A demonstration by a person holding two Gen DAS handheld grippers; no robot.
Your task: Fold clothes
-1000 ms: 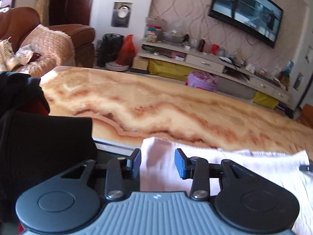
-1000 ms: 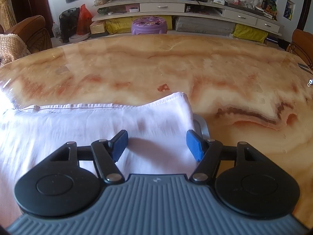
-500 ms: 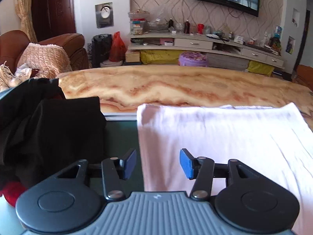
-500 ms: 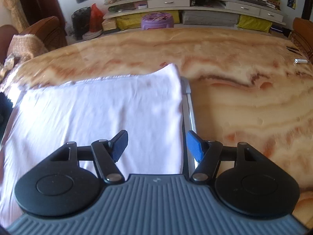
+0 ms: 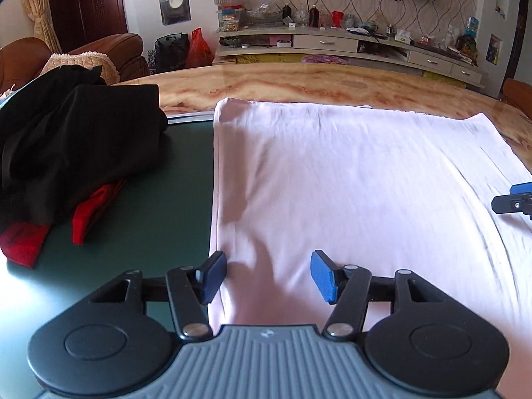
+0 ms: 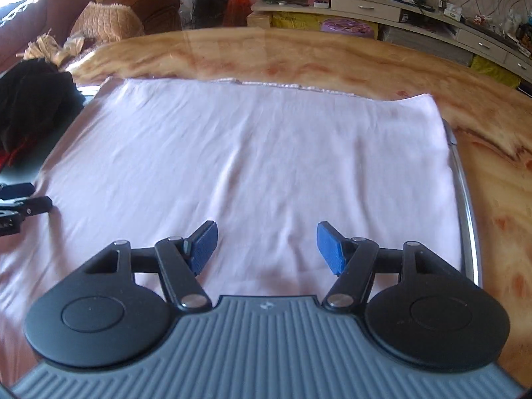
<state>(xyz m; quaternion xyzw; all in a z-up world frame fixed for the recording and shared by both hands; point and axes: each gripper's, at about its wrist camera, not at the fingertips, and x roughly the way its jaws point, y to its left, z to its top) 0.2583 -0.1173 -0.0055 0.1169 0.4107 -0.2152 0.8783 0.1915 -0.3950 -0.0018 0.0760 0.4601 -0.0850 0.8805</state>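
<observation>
A pale pink garment [image 5: 349, 179] lies spread flat on a dark green mat [image 5: 159, 219], seen in the right wrist view as the same pink garment [image 6: 252, 153]. My left gripper [image 5: 267, 277] hovers over the cloth's near left edge. Its jaws are opening, and nothing is pinched between the blue pads. My right gripper [image 6: 267, 247] hangs open above the cloth's near right part, holding nothing. Each gripper's fingertips poke into the other view's edge.
A heap of black clothes [image 5: 73, 139] with red cloth [image 5: 89, 212] under it lies on the mat at the left. The marble table [image 6: 299, 56] stretches beyond. A metal mat edge [image 6: 465, 199] runs along the right. Sofas and a TV shelf stand behind.
Both grippers have drawn back from the cloth's far edge toward its near side, so more of the garment shows. The left jaws have spread wider. The right jaws stayed the same.
</observation>
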